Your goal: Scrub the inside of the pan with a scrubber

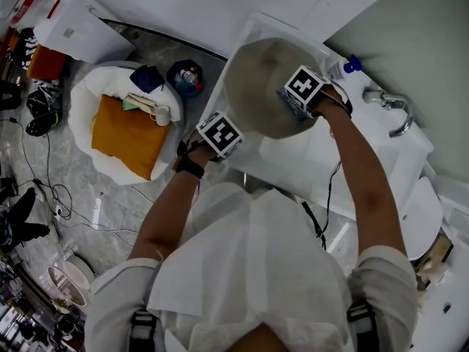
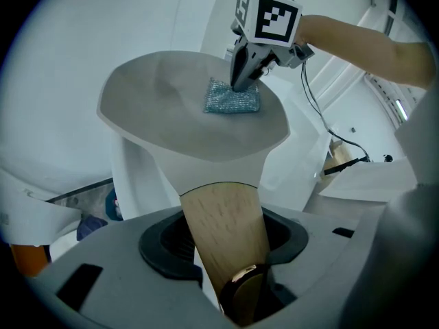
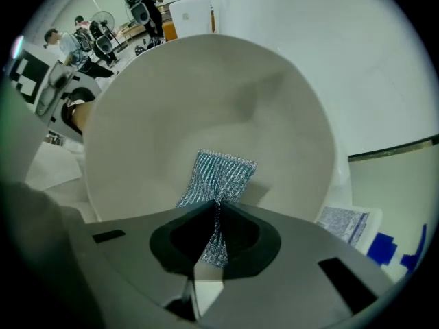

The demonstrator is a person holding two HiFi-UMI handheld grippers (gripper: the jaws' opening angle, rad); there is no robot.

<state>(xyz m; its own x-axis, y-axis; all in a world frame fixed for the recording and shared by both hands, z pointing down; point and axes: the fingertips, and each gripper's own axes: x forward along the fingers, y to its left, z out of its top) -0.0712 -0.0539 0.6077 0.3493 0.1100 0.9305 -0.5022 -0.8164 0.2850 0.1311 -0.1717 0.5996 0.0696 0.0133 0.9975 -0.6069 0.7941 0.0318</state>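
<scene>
A person is bending over a white sink, seen from above. The left claw is clamping the wooden handle of a pale frying pan. Its jaws are standing fairly wide around the thick handle, and it is holding the pan up above the sink's left end, at the upper middle of the head view.

The right claw is pointing down into the pan and pinching a blue-silver mesh scrubber, with its jaws nearly closed on one edge. The rest of the scrubber is lying flat on the pan's inside floor, just below centre in the right gripper view.

The scrubbing step appears to be under way, and no dirt is showing on the surface. To do it well:

- **Pressure:** it should be going through the flat of the mesh, not the claw's hard tips, which might mark the coating.
- **Strokes:** only a narrow strip of the scrubber is gripped, so long hard strokes may fold it or pull it free. Short overlapping passes from the floor out to the curved wall look safer.
- **Handle grip:** the left claw needs a firm hold, since downward pressure far from the handle is likely to twist the pan.
</scene>
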